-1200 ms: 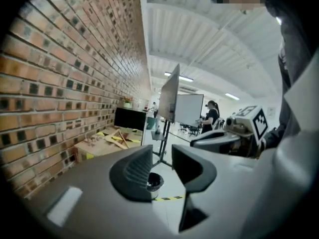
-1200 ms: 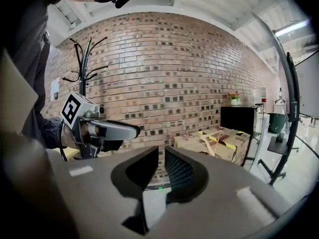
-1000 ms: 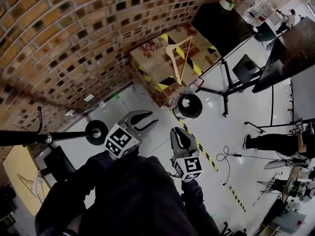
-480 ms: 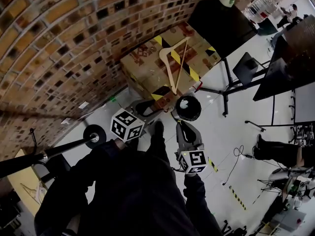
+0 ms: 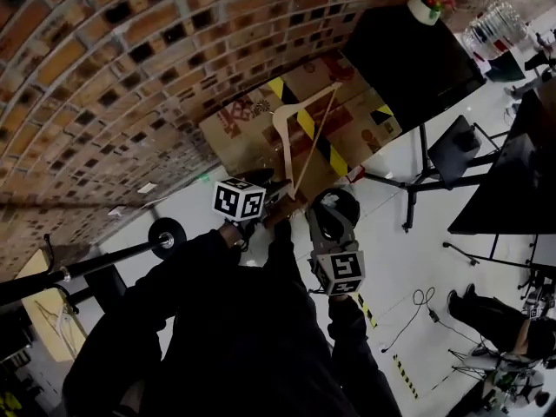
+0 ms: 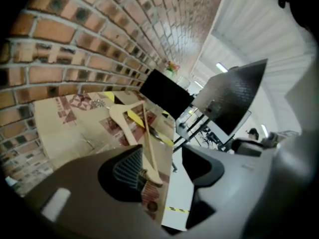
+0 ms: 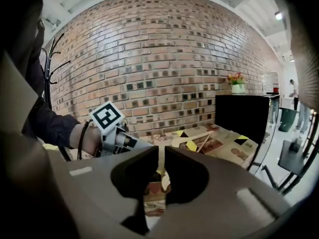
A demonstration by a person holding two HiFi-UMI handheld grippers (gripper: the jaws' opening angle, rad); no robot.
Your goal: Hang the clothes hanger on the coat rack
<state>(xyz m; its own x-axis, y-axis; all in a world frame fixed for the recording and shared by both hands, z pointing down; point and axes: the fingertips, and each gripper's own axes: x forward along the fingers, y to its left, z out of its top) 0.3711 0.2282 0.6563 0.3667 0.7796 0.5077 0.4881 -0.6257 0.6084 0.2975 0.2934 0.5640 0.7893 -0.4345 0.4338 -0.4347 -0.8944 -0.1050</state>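
Head view: hanger point(image 5: 317, 137) atop cardboard box point(image 5: 234, 135)

The coat rack point(image 5: 104, 261) runs off the head view's left edge — its top unseen — and a person point(image 5: 491, 318) at lower right is cut by the frame.

Counted one wooden hanger point(image 5: 314, 137) lying on one cardboard box point(image 5: 243, 129), one coat rack point(image 5: 104, 263), one black table point(image 5: 408, 59), and one flower pot point(image 5: 427, 3) at that table's far corner.
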